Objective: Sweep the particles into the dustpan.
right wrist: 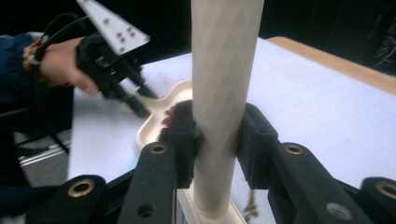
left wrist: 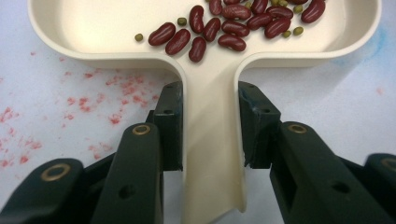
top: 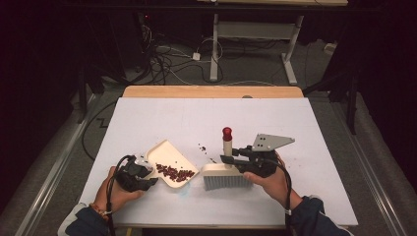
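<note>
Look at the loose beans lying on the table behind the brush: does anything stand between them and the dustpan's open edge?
Nothing visible does. The stray beans lie on bare table just beyond the dustpan; the brush stands off to their right.

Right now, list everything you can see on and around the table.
dustpan: one, cream, left of table centre, handle clamped in left gripper
beans: many dark red plus a few small green, in the dustpan; some loose ones on the table
brush: one, cream with red-tipped handle and grey bristles, upright, right of the dustpan
table: one, white top
cables: several, on the floor behind
left gripper: black, shut on dustpan
right gripper: black, shut on brush
hands: two
</note>
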`<state>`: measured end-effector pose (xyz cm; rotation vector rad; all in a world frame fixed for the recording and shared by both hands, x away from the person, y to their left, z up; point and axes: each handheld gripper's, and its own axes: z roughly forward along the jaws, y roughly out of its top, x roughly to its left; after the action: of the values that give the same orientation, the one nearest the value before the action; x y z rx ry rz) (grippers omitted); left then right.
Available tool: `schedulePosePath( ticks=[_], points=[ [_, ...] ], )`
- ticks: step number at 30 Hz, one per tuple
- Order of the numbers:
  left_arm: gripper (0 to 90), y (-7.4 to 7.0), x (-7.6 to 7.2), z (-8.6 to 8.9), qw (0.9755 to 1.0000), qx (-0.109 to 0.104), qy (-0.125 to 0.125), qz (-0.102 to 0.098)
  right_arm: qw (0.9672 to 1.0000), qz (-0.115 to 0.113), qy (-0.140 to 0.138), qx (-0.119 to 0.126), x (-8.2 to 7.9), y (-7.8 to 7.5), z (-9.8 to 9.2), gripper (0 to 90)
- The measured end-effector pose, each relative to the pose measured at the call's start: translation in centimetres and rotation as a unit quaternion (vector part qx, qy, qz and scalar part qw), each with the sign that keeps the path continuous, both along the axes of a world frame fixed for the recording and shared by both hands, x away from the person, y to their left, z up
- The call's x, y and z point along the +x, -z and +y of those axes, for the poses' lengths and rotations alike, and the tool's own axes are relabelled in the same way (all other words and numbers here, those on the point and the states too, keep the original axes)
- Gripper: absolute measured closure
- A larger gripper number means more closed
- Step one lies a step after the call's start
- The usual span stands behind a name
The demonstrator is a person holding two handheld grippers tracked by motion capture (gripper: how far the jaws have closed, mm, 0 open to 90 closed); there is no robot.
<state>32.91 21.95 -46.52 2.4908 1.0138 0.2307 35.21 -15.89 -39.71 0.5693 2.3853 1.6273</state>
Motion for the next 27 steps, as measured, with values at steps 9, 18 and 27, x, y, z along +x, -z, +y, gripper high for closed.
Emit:
schedulePosePath(
  ticks=[9,18,27],
  points=[
    [64.1,0.1,0.1,-0.1,1.0000,0.002,0.000,0.003,0.9988,-0.012,0.045,0.016,2.8,-0.1,1.1,70.9],
    [64.1,0.0,0.0,-0.6,0.9999,0.005,0.010,0.004,0.9944,-0.028,0.088,0.051,3.6,-1.7,1.7,70.8],
    [64.1,0.0,-0.1,-1.3,0.9997,0.009,0.023,0.006,0.9811,-0.077,0.177,0.019,3.6,-2.2,1.4,70.8]
  ],
)
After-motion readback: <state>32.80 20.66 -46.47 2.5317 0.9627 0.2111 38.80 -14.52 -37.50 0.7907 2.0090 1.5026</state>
